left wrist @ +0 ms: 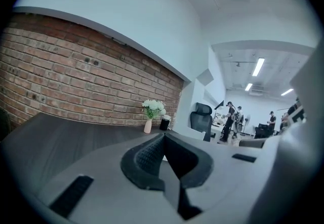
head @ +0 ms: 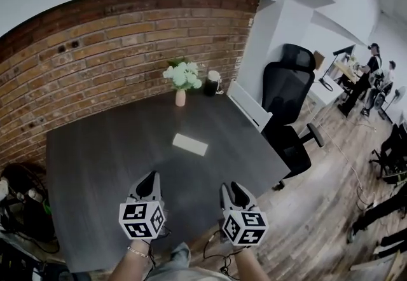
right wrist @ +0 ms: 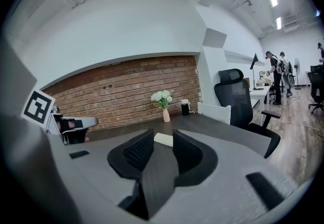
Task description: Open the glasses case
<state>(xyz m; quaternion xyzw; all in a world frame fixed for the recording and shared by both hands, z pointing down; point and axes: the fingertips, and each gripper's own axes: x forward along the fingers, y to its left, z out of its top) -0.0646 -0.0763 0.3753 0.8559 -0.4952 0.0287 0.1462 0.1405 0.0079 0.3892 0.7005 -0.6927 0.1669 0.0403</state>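
We had not started: the case [head: 190, 144] lay shut, well ahead of us. Left gripper [head: 151, 176] jaws were together, right gripper [head: 231, 188] jaws apart, both empty.

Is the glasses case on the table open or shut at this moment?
Shut: the glasses case lies flat on the table, no lid raised.

White glasses case [head: 190, 144], dark grey table [head: 102, 165], red brick wall [head: 127, 44].

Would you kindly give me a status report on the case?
Left gripper shut, right gripper open, both empty. Glasses case closed, untouched, ahead of both. Nothing in the way.
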